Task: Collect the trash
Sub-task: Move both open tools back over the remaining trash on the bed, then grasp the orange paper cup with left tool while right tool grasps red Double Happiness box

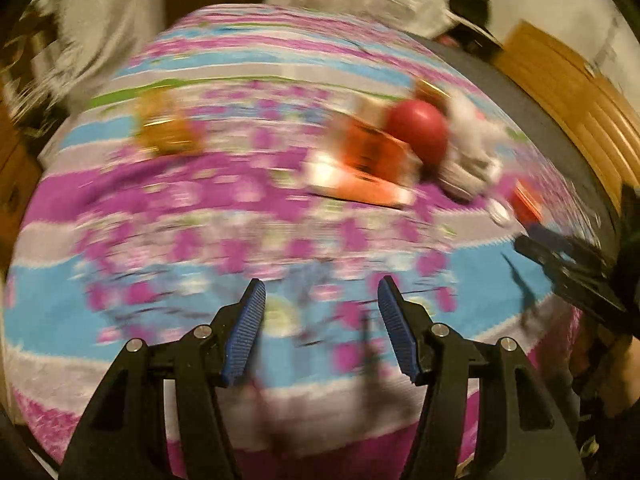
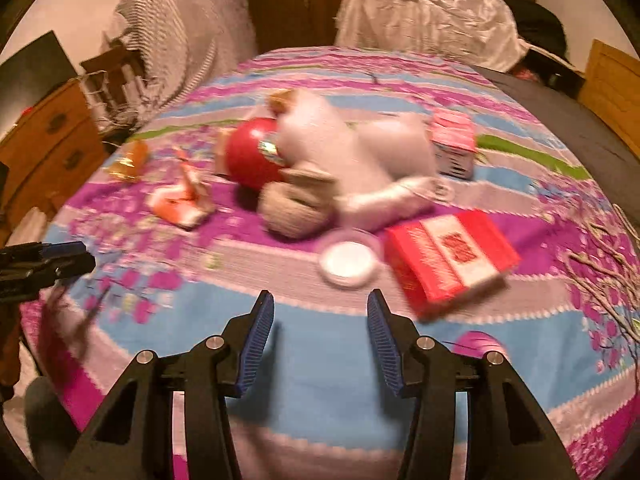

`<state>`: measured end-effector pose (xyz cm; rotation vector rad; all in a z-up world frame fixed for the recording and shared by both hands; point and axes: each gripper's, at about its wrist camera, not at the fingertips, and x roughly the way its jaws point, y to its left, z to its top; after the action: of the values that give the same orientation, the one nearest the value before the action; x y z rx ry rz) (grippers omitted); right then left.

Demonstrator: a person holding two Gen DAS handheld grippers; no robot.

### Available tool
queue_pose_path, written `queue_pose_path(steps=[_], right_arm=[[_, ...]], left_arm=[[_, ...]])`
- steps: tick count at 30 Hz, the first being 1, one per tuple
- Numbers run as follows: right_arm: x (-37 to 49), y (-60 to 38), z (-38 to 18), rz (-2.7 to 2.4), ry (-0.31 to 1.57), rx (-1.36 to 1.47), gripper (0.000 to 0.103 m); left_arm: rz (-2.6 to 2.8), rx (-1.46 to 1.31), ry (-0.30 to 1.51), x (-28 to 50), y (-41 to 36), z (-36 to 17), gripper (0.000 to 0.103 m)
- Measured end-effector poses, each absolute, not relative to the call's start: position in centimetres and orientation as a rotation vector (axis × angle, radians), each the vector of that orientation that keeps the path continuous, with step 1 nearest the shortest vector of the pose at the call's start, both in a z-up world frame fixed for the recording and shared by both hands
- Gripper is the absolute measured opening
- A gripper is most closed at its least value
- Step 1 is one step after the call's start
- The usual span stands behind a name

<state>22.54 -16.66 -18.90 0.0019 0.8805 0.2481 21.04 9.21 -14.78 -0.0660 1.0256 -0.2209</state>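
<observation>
On the striped pink, blue and grey bedspread (image 2: 320,360) lie a red-and-white carton (image 2: 448,256), a white round lid (image 2: 348,264), a crumpled orange packet (image 2: 180,200), a golden wrapper (image 2: 128,160) and a pink box (image 2: 454,140). My right gripper (image 2: 320,296) hovers open over the bedspread just short of the lid, nothing between its fingers. My left gripper (image 1: 321,284) is open too, over bare bedspread. Its view is blurred and shows the orange packet (image 1: 360,164) ahead and the golden wrapper (image 1: 164,128) further left. Each gripper shows at the edge of the other's view.
A white plush toy (image 2: 340,160) and a red ball (image 2: 250,156) lie mid-bed among the litter. Dry twigs (image 2: 600,272) lie at the bed's right edge. A wooden dresser (image 2: 48,140) stands left; white-covered pillows (image 2: 420,20) are at the head.
</observation>
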Motion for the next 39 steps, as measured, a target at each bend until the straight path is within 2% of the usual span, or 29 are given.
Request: queue_pose_path(steps=[6,13,15,20,26,32,35,37,39], right_arm=[[24.7,-17.0,-19.6,0.243,0.881,0.009,0.053],[27.7,-14.9,-20.3,0.255,0.909,-0.037,0.054],[27.8,-14.7,-20.4,0.263,0.904,-0.037,0.049],[27.1,-14.5,-20.6,0.280,0.893,-0.024,0.048],[26.7,-15.3,-20.6,0.318,0.886,0.029,0.043],[25.1,-15.3,-20.6,0.428,0.879,0.038,0.043],[24.4,-15.5,-20.3,0.454,0.877,0.041,0.044],[24.1,-16.0,-20.0,0.458,0.869,0.054,0.048],[23.7,-16.4,-19.5,0.468,0.856,0.073,0.051]], left_arm=[[-0.261,-0.074,1.062,23.5,4.6,-16.4,0.056],[-0.231,-0.102,1.048,24.9,3.5,-16.4,0.056],[-0.210,-0.134,1.049,25.5,3.7,-16.6,0.056],[-0.168,-0.077,1.033,27.1,2.3,-16.4,0.058],[-0.075,-0.048,1.026,26.9,4.5,-16.6,0.058],[0.125,-0.125,1.026,26.2,11.7,-16.6,0.058],[0.118,-0.150,1.000,25.5,12.3,-15.6,0.058],[0.059,-0.164,0.968,24.8,11.4,-14.7,0.061],[0.012,-0.177,0.938,24.6,10.4,-13.9,0.079]])
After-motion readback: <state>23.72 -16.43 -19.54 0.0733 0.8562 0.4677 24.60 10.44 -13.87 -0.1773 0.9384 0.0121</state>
